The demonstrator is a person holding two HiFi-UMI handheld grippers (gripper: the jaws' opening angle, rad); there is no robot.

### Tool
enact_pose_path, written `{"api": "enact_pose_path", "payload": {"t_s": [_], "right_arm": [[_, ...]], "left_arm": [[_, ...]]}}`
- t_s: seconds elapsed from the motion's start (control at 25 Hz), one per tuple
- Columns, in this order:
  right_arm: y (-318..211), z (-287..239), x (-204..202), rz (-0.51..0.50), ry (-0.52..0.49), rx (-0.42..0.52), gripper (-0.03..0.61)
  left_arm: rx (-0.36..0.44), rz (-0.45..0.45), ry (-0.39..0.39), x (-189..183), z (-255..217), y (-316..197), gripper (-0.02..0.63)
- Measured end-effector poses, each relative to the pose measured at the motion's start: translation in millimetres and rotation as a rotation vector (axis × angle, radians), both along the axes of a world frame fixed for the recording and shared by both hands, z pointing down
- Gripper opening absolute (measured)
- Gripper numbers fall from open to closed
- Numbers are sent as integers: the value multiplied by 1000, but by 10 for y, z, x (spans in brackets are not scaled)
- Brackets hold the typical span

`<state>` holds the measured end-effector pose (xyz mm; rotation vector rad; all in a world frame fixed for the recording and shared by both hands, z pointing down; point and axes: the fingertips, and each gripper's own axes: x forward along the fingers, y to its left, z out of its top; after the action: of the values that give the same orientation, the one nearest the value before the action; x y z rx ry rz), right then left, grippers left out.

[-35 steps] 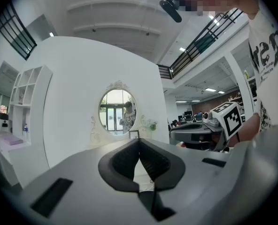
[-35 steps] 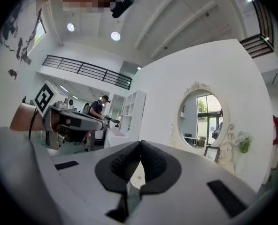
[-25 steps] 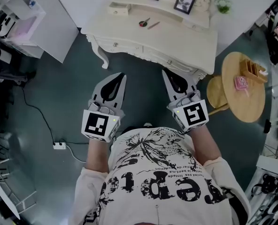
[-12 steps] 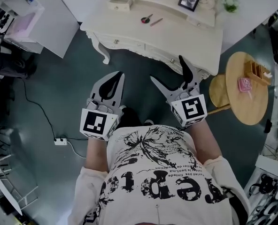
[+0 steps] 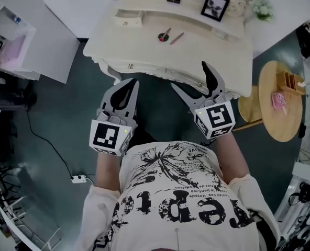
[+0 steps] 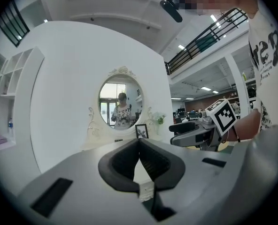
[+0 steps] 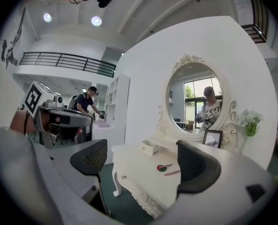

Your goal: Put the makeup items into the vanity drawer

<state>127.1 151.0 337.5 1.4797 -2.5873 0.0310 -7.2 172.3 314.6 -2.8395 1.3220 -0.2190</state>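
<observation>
On the cream vanity (image 5: 218, 51) lie a red round makeup piece with a handle (image 5: 163, 36), a pink stick (image 5: 177, 37) and, further back, a black tube (image 5: 173, 0). The vanity's front drawers (image 5: 165, 73) are closed, with small knobs. My left gripper (image 5: 129, 86) is shut and empty, hanging in front of the vanity's left part. My right gripper (image 5: 192, 79) stands wide open with nothing between its fingers, its tips at the vanity's front edge. In the right gripper view the red piece (image 7: 162, 168) and pink stick (image 7: 172, 172) show between the jaws, far off.
A small open drawer box (image 5: 128, 18), a photo frame (image 5: 215, 6) and flowers (image 5: 263, 8) stand at the vanity's back, under an oval mirror (image 7: 197, 97). A round wooden side table (image 5: 288, 124) is to the right, a white shelf unit (image 5: 40, 51) to the left, a power strip (image 5: 79, 179) on the floor.
My right gripper's jaws have gone from shut to wide open. Both grippers and the view have come closer to the vanity's front edge.
</observation>
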Motion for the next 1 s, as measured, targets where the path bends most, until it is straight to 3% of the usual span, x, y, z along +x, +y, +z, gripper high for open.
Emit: {"api": "enact_pose_path", "payload": {"t_s": [0.4,0.56,0.76,1.0], "right_arm": [[-1813,152,-810,236,10,-122,472],[-2300,308,-970,352,18,-199,472],[-2706,542,-1014,438,25,-309,472],[-3104,968,-714,503,45,-448,448]], "left_arm": [[-46,227,12,-835,-40,-1980,11],[-52,334,12,-1022,-25,-2580,11],[-83,425,25,-1051,95,-3126,12],[-140,481,47,-758,390,-3584,11]]}}
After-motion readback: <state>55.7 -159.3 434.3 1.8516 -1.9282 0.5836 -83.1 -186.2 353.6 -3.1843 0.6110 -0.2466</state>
